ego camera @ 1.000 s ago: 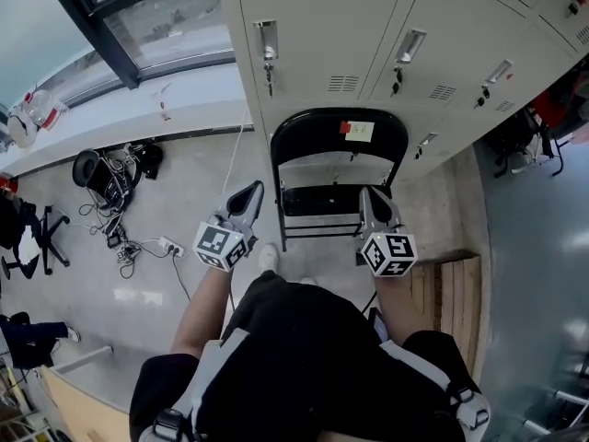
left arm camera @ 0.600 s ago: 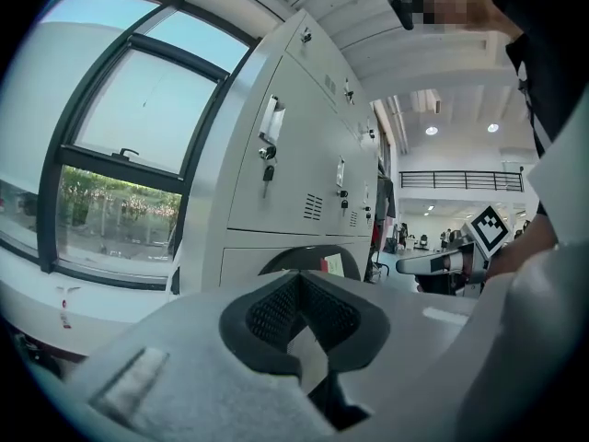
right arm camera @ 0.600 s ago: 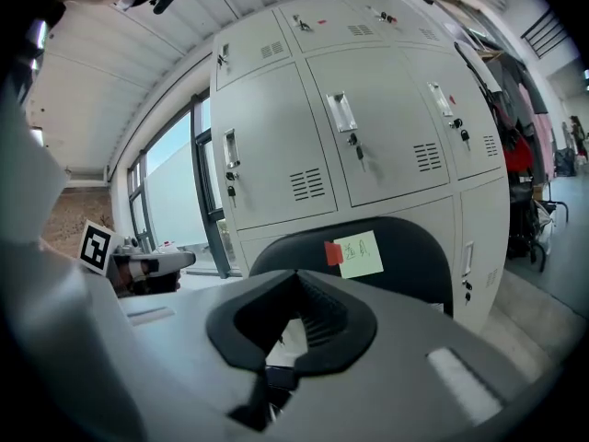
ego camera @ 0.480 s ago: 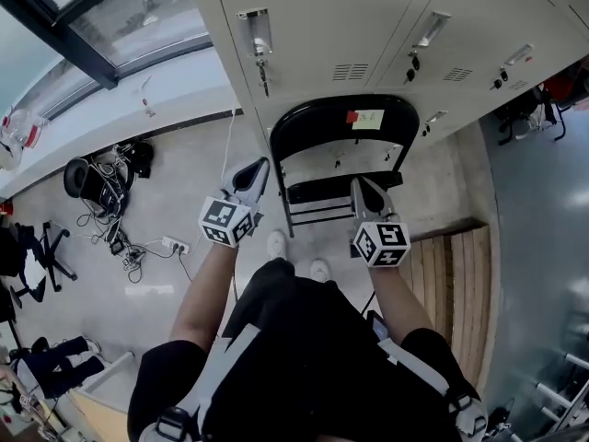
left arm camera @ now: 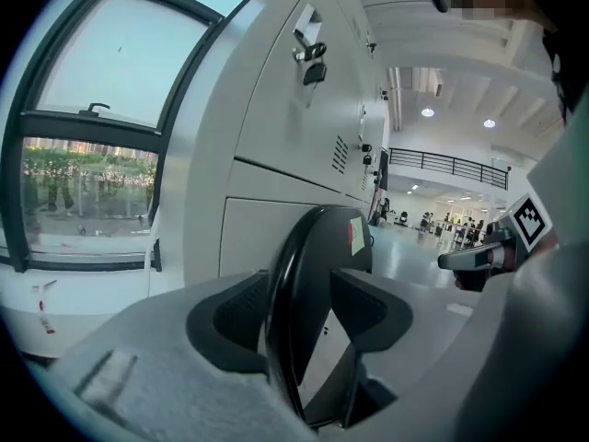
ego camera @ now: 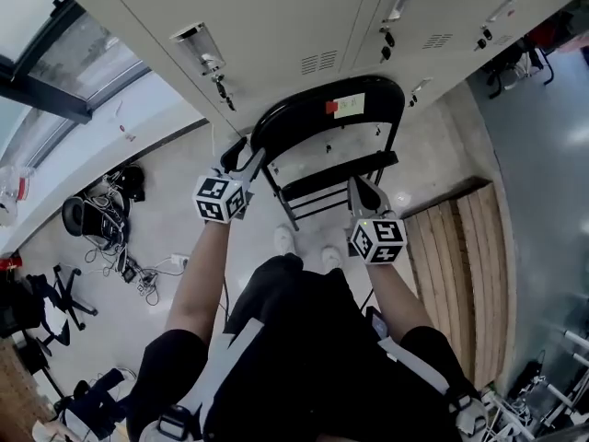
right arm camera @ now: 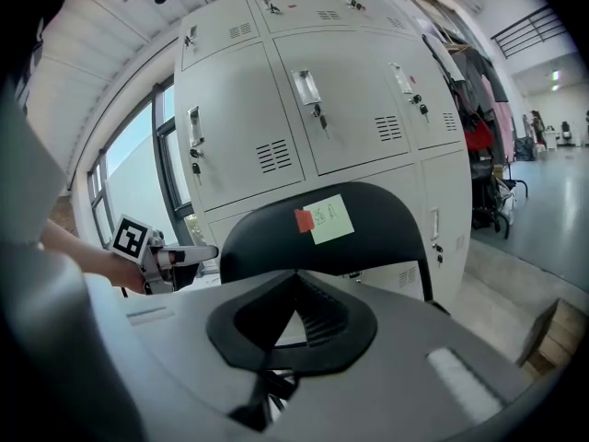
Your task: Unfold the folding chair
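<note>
Folding chair (ego camera: 322, 118) – black, folded flat, standing upright on the floor (ego camera: 184, 182) with its top leaning against a bank of pale grey lockers (ego camera: 304, 17). The backrest (right arm camera: 377, 224) carries a yellow note (ego camera: 351, 106) with a red tag (ego camera: 330, 108) just beside it; both also show in the right gripper view.

Left gripper (ego camera: 243, 157): positioned at the left edge of the backrest as the head view shows it. In the left gripper view (left arm camera: 299, 311) the curved rim of the chair (left arm camera: 317, 265) stands edge-on between the two fingers (left arm camera: 235, 316). The fingers are opening – spread to either side of the rim, with a gap visible on the right-hand side, so the rim is not clamped.

Right gripper (ego camera: 361, 188): held in front of the chair's lower right part, near the frame but apart from it. In the right gripper view (right arm camera: 294, 302) the fingers are clenched tip to tip with nothing between them; the backrest rises behind them.

Surroundings: a window (left arm camera: 83, 109) to the left of the lockers, loose cables (ego camera: 110, 210) on the floor at left, a wooden platform (ego camera: 451, 247) at right. The person's shoes (ego camera: 283, 239) stand just in front of the chair.
</note>
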`<state>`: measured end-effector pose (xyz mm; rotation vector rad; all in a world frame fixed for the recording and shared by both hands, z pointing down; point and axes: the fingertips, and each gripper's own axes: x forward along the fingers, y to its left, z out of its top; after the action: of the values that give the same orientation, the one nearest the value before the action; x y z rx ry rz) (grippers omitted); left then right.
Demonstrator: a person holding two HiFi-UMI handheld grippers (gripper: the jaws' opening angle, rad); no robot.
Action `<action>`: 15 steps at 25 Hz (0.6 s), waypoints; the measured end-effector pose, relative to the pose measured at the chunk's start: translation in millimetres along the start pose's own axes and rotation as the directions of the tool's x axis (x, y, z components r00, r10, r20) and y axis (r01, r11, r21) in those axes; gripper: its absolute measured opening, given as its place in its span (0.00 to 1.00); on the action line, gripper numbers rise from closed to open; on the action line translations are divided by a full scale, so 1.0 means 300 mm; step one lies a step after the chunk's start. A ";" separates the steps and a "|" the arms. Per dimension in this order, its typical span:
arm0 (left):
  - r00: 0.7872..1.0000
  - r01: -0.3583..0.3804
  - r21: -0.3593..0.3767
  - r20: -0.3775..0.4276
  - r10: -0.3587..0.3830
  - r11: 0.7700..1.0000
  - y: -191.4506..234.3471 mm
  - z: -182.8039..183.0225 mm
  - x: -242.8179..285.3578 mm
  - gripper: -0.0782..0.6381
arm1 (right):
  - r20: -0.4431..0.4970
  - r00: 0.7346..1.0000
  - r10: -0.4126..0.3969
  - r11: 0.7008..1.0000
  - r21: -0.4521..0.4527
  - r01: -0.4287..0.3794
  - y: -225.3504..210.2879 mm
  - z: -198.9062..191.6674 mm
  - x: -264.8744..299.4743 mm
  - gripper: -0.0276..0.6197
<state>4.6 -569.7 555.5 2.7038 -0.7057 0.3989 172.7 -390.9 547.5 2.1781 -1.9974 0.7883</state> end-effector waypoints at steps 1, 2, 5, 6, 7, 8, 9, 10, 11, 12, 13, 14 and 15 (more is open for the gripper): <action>1.000 0.016 0.007 -0.009 -0.016 1.000 0.007 -0.003 0.026 0.43 | 0.000 1.000 -0.019 1.000 0.012 0.019 -0.014 -0.005 -0.001 0.05; 0.999 0.033 0.012 -0.019 -0.032 0.999 0.013 -0.006 0.049 0.44 | 0.000 0.999 -0.038 0.999 0.025 0.038 -0.026 -0.010 -0.004 0.05; 0.996 0.071 0.000 -0.046 -0.071 0.997 0.028 -0.019 0.088 0.47 | 0.002 0.997 -0.081 0.995 0.051 0.081 -0.048 -0.018 -0.018 0.05; 0.995 0.082 -0.004 -0.052 -0.082 0.997 0.029 -0.022 0.097 0.47 | 0.002 0.996 -0.092 0.994 0.054 0.092 -0.055 -0.019 -0.020 0.05; 0.994 0.093 -0.005 -0.053 -0.093 0.996 0.028 -0.022 0.105 0.47 | 0.001 0.995 -0.103 0.993 0.056 0.103 -0.064 -0.019 -0.022 0.05; 0.993 0.102 -0.004 -0.051 -0.103 0.995 0.025 -0.022 0.112 0.47 | 0.000 0.993 -0.115 0.992 0.058 0.114 -0.075 -0.021 -0.022 0.05; 0.993 0.110 -0.003 -0.048 -0.111 0.994 0.022 -0.022 0.119 0.47 | -0.001 0.992 -0.127 0.990 0.062 0.127 -0.086 -0.022 -0.022 0.05; 0.992 0.118 -0.002 -0.049 -0.118 0.993 0.020 -0.024 0.126 0.47 | -0.001 0.990 -0.139 0.988 0.067 0.139 -0.096 -0.024 -0.022 0.05; 0.991 0.125 0.000 -0.053 -0.125 0.992 0.019 -0.029 0.132 0.47 | -0.002 0.989 -0.149 0.986 0.072 0.149 -0.103 -0.027 -0.021 0.05; 0.989 0.134 0.002 -0.059 -0.134 0.991 0.018 -0.035 0.138 0.47 | -0.004 0.987 -0.158 0.985 0.077 0.157 -0.107 -0.030 -0.019 0.05; 0.987 0.146 0.003 -0.067 -0.145 0.989 0.016 -0.041 0.143 0.47 | -0.006 0.986 -0.164 0.983 0.080 0.164 -0.108 -0.033 -0.018 0.05; 0.985 0.158 0.005 -0.073 -0.157 0.987 0.013 -0.046 0.149 0.47 | -0.008 0.986 -0.169 0.982 0.082 0.169 -0.108 -0.036 -0.016 0.05; 0.982 0.171 0.007 -0.076 -0.170 0.985 0.009 -0.048 0.155 0.47 | -0.010 0.985 -0.173 0.981 0.083 0.173 -0.108 -0.039 -0.013 0.05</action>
<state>39.7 -586.2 585.1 2.7193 -0.4475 0.4617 199.7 -378.0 564.8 2.3553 -1.7726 0.8638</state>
